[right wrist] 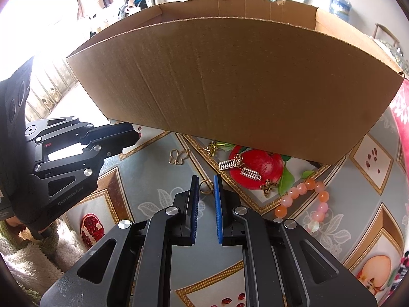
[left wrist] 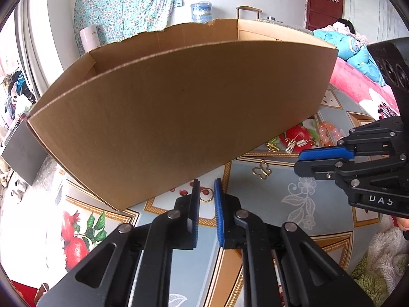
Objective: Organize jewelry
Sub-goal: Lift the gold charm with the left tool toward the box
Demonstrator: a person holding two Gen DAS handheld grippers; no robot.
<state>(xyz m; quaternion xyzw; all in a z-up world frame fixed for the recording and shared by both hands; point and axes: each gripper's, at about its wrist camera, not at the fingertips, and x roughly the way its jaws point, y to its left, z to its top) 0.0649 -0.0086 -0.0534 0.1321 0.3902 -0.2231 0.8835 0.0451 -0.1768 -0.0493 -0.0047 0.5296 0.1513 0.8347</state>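
**Both tongs narrow, a ring at each set of tips**

Your left tongs (left wrist: 207,182) stand narrow, with a gold ring (left wrist: 206,196) caught between the blue pads right at the tips. The pads sit against its sides, though the contact is fine and hard to judge. Just beyond those tips rises the near wall of the cardboard box (left wrist: 179,107), which stands on the fruit-patterned surface (left wrist: 255,204).

Your right tongs (right wrist: 205,177) are just as narrow, and the other gold ring (right wrist: 206,187) sits between their tips in the same way. Ahead of them and a little to their left lies a gold butterfly outline (right wrist: 179,156). Ahead and to their right lie two small abacus charms (right wrist: 227,165), close to each other on the printed red apple. A bronze butterfly (right wrist: 268,186) lies to the right of the tips, and the pink and orange bead bracelet (right wrist: 306,194) lies further right again. A small gold charm (right wrist: 212,148) rests near the foot of the box, straight ahead.

The two tongs are well apart, side by side in front of the box.
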